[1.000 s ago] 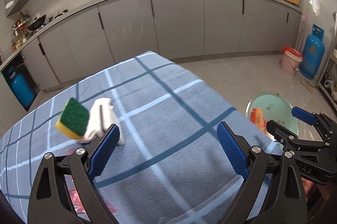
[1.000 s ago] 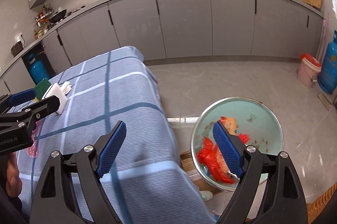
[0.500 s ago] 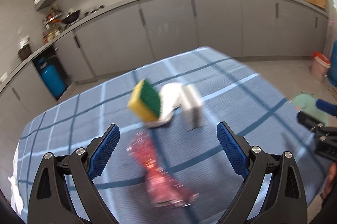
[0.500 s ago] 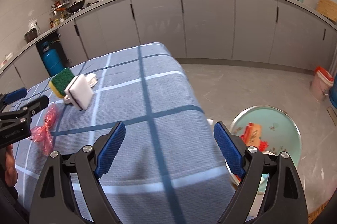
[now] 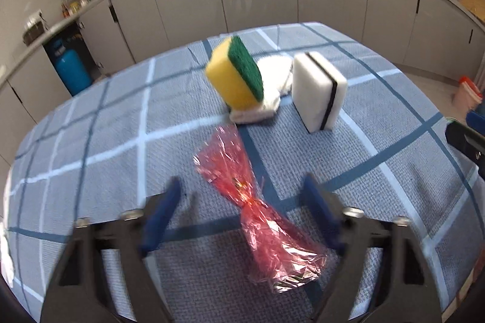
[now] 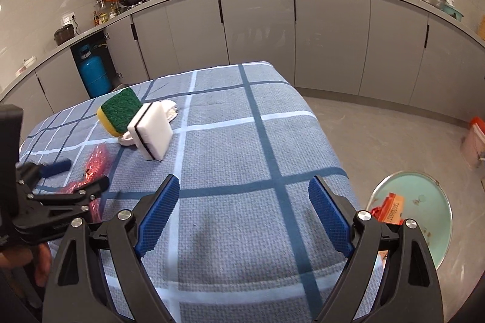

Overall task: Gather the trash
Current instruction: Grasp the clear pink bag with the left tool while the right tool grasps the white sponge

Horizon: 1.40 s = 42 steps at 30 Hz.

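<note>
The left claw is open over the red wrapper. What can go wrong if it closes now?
1. The wrapper is thin, crinkled film lying flat on the cloth; the left claw may pinch the cloth too, or slip off.
2. The bin is on the floor past the table edge, so a loose grip could drop the wrapper on the way.
3. The sponges stand close behind; a forward push may topple them.

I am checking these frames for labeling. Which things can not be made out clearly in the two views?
- Left wrist view: the left gripper is motion-blurred; whether its jaws touch the red cellophane wrapper is unclear.
- Both views: the white cloth is largely hidden behind the yellow-green sponge and the white sponge.
- Right wrist view: the right gripper and the tablecloth edge cover part of the green trash bin; the print on its orange packet is too small.
</note>
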Each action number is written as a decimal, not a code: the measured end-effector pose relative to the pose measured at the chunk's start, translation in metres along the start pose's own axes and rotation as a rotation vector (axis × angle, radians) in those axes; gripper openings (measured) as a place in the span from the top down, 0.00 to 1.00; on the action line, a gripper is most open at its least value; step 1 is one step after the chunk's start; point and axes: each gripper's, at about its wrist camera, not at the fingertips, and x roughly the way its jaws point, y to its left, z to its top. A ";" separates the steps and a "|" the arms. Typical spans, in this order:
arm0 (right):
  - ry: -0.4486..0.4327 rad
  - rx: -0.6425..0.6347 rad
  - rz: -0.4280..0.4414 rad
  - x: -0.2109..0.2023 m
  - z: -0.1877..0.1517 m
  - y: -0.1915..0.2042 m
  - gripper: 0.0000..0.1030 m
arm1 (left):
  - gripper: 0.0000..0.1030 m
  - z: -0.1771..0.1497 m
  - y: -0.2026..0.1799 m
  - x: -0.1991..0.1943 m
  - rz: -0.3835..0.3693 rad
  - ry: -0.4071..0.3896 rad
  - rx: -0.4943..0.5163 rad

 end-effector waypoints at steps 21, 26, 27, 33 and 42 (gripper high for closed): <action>0.050 -0.176 0.076 0.072 0.044 0.100 0.27 | 0.78 0.010 0.083 -0.011 0.125 -0.062 -0.096; 0.092 -0.177 0.088 0.088 0.041 0.107 0.66 | 0.78 0.010 0.086 -0.007 0.116 -0.057 -0.092; 0.091 -0.178 0.091 0.087 0.040 0.107 0.72 | 0.78 0.010 0.085 -0.006 0.114 -0.057 -0.091; 0.055 -0.164 0.122 0.067 0.038 0.099 0.73 | 0.78 0.014 0.079 -0.016 0.104 -0.080 -0.084; -0.005 -0.104 0.111 0.023 0.032 0.062 0.73 | 0.78 0.027 0.036 -0.037 0.033 -0.123 -0.018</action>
